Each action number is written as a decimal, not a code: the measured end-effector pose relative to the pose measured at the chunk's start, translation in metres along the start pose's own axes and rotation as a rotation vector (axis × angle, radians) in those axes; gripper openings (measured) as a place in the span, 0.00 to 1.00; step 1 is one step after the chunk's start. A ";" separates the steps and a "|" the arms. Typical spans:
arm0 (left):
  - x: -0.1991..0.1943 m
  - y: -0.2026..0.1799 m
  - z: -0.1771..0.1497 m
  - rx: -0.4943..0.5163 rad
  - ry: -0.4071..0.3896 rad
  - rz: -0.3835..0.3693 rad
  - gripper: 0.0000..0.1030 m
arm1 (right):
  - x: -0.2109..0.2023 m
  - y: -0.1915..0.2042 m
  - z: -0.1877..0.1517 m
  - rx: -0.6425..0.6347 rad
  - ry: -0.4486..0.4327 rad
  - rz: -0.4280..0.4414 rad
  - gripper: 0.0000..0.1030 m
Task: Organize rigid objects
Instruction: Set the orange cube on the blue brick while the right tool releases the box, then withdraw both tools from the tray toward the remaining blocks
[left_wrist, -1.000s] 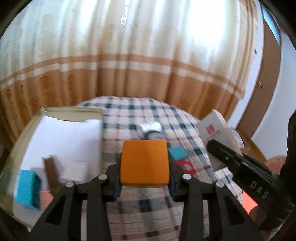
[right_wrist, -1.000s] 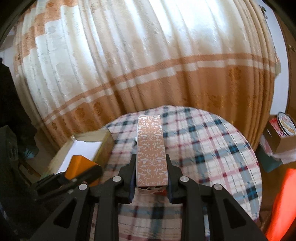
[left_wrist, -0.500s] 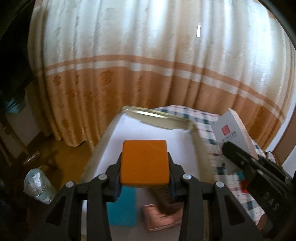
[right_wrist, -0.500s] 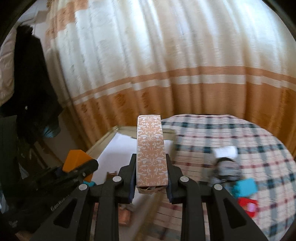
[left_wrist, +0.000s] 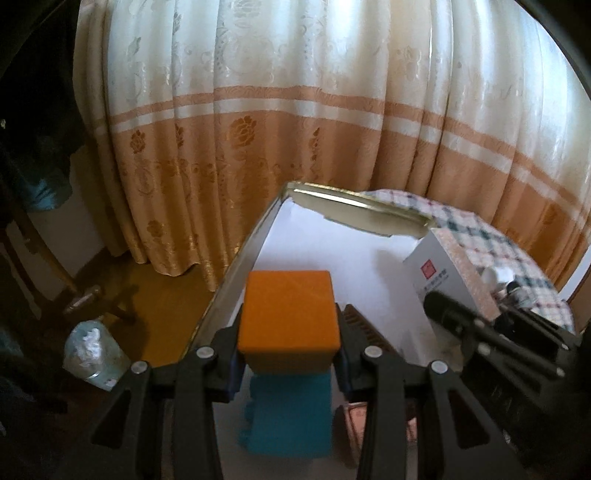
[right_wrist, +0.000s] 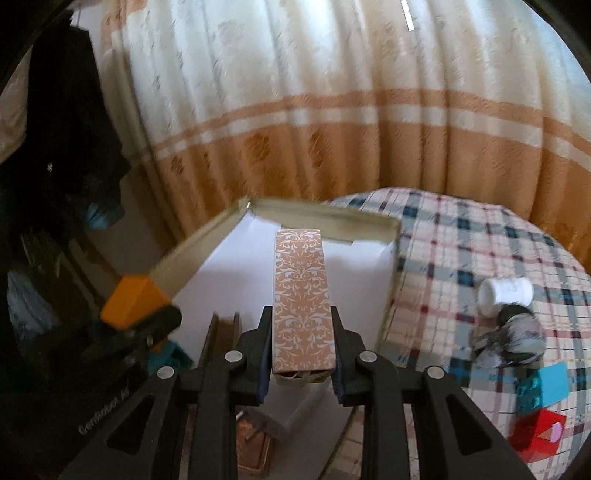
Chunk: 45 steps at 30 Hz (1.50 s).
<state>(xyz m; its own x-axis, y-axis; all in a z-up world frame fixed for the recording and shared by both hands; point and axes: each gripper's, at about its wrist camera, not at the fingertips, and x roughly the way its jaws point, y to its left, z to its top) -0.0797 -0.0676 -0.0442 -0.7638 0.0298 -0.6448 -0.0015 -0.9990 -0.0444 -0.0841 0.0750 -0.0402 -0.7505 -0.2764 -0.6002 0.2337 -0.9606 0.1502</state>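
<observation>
Orange block (left_wrist: 288, 314) sits clamped between the jaws of the left gripper (left_wrist: 288, 347), held above the white floor of the open box (left_wrist: 314, 254). In the left wrist view the block lies dead ahead of the fingers and hangs over the near left part of the box, close to its left wall. Directly beneath it a teal piece (left_wrist: 288, 417) already rests on the box floor, and a dark ridged piece (left_wrist: 364, 328) lies just to the right of that.

Patterned carton (right_wrist: 303, 299) is held by the right gripper (right_wrist: 303, 358), jaws pressed on its two long sides near the rear end. Its long axis runs straight forward along the fingers, toward the far wall of the box, and the carton overhangs the middle of the box floor.

Judgement: both loads are over the box, so the coming move is a lowering and release. The left load is nearer the left wall; the right load needs a lane as long as itself. The teal piece under the block is the likely obstruction.

Outside the box, on the checked tablecloth (right_wrist: 480, 251), remain a white cap (right_wrist: 506, 295), a teal brick (right_wrist: 546, 387) and a red piece (right_wrist: 539, 439).
</observation>
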 end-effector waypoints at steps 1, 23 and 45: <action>0.000 -0.002 0.000 0.010 0.000 0.016 0.38 | -0.002 -0.002 -0.001 -0.004 -0.011 0.005 0.28; 0.000 -0.010 -0.016 0.051 -0.050 0.157 0.54 | 0.009 0.001 -0.008 -0.089 -0.017 -0.010 0.43; -0.007 -0.014 -0.022 0.007 -0.037 0.142 0.79 | -0.033 -0.014 -0.020 -0.002 -0.134 0.100 0.75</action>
<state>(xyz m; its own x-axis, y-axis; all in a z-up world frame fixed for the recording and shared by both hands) -0.0604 -0.0532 -0.0561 -0.7798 -0.1127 -0.6157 0.1037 -0.9933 0.0505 -0.0504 0.0978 -0.0379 -0.7992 -0.3723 -0.4719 0.3126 -0.9280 0.2028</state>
